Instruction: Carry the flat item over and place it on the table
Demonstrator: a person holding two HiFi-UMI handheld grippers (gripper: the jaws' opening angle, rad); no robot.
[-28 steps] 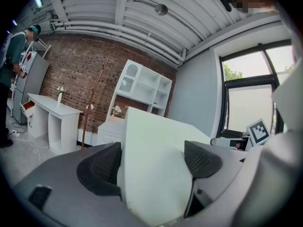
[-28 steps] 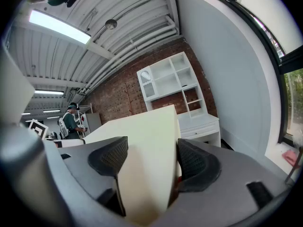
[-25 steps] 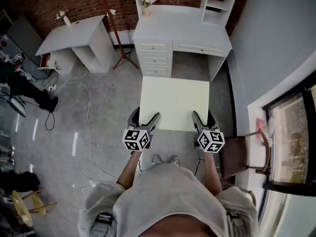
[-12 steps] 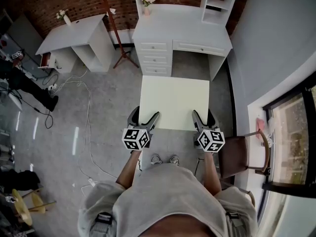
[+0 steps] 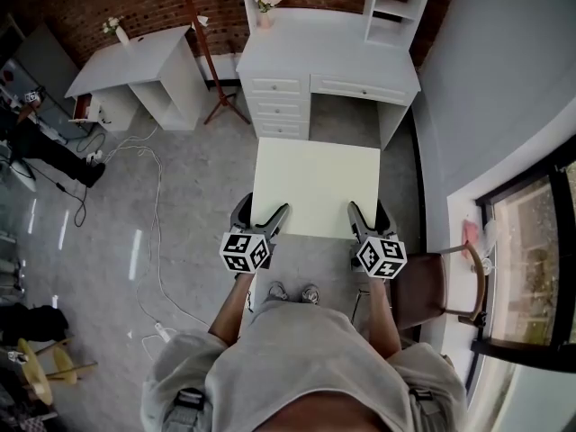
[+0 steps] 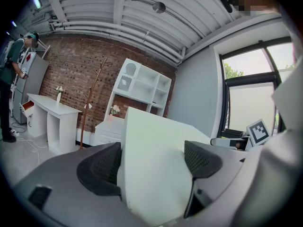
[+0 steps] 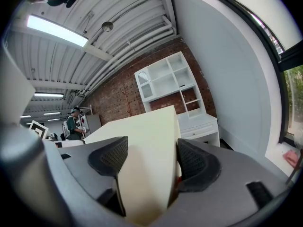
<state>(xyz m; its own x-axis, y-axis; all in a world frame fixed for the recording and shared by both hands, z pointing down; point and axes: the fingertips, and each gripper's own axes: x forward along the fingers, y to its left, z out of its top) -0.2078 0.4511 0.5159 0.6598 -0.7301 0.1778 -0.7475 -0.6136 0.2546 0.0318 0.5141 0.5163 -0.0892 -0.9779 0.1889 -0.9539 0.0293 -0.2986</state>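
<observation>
A pale cream flat board (image 5: 317, 187) hangs level above the floor in front of me. My left gripper (image 5: 256, 223) clamps its near left corner and my right gripper (image 5: 366, 223) clamps its near right corner. Seen from the left gripper view, the board (image 6: 151, 164) fills the gap between the two dark pads (image 6: 100, 169). The right gripper view shows the board (image 7: 147, 160) pinched the same way between its pads (image 7: 195, 164). The white desk (image 5: 328, 54) with drawers stands just beyond the board's far edge.
A second white table (image 5: 135, 70) stands at the left by the brick wall, with a coat stand (image 5: 211, 52) between the two. Cables (image 5: 157, 196) trail over the grey floor at left. A brown chair (image 5: 441, 282) sits at my right beside the window. A person (image 5: 36, 138) stands far left.
I have stepped slightly forward with the board: the desk and floor shift a little in view. Both grips hold as before.
</observation>
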